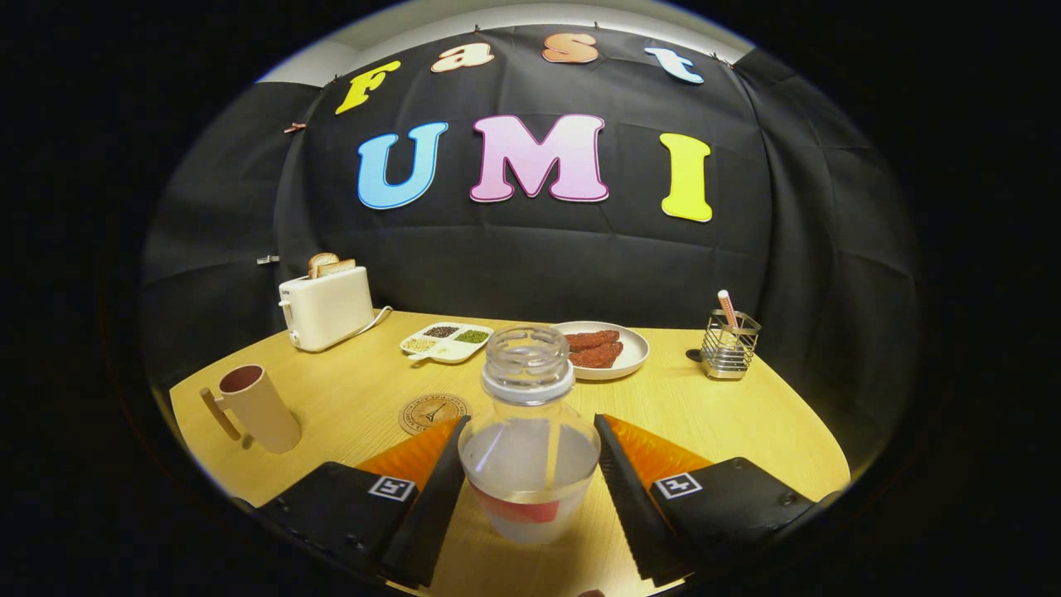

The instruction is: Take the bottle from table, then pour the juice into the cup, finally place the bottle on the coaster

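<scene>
Gripper view: gripper (529,464) fingers flank clear plastic bottle (529,439), contact unclear; round coaster (433,412), beige cup (253,406) on wood table (746,414).

bottle (529,431) between claw (529,477) fingers

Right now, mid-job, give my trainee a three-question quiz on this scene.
1. True or false: the bottle stands upright, uncapped, between the fingers of the gripper.
2. What lies just beyond the left finger? A) coaster B) toaster C) plate
3. Fill in: the cup stands on the table to the ____ of the bottle.

Key: 1 true. 2 A, the coaster; the toaster and plate sit farther back. 3 left. The fingers flank the bottle, but whether both press on it cannot be told.
</scene>
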